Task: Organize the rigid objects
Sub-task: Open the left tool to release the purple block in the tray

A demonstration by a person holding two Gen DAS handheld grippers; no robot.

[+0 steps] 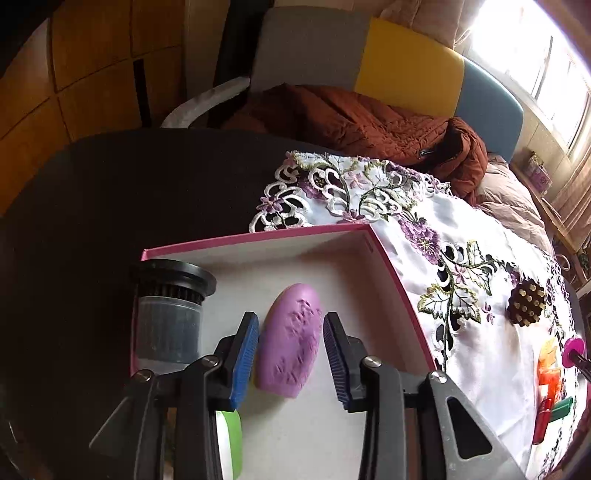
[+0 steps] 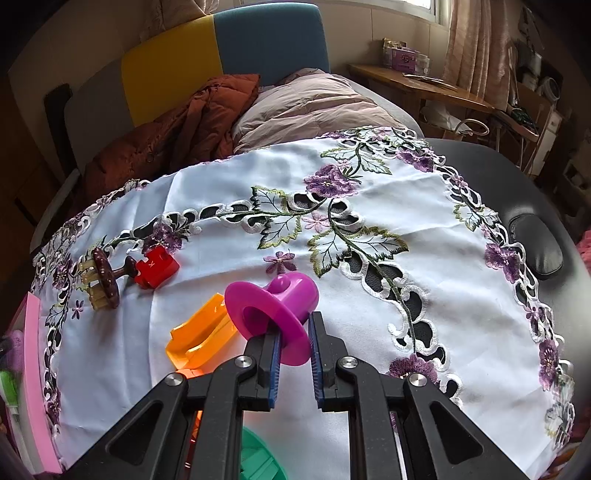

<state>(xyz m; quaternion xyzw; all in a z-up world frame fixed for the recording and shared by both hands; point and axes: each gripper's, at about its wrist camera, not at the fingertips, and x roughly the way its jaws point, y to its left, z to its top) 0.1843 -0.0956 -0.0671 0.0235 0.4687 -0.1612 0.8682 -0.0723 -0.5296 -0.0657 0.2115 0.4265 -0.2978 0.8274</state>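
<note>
The left gripper (image 1: 290, 334) stands released over the pink box (image 1: 255, 238), its pads on either side of the purple soap (image 1: 290, 334) lying inside and not pressing it. The right gripper (image 2: 293, 338) is clenched on the magenta hat (image 2: 273, 314), above the cloth (image 2: 221, 184).

Bright daylight floods through a curtained window (image 2: 430, 9) onto a grey, yellow and blue panelled headboard (image 1: 402, 66), a wooden desk (image 2: 417, 85) and wood-panelled wall (image 1: 74, 66).
</note>
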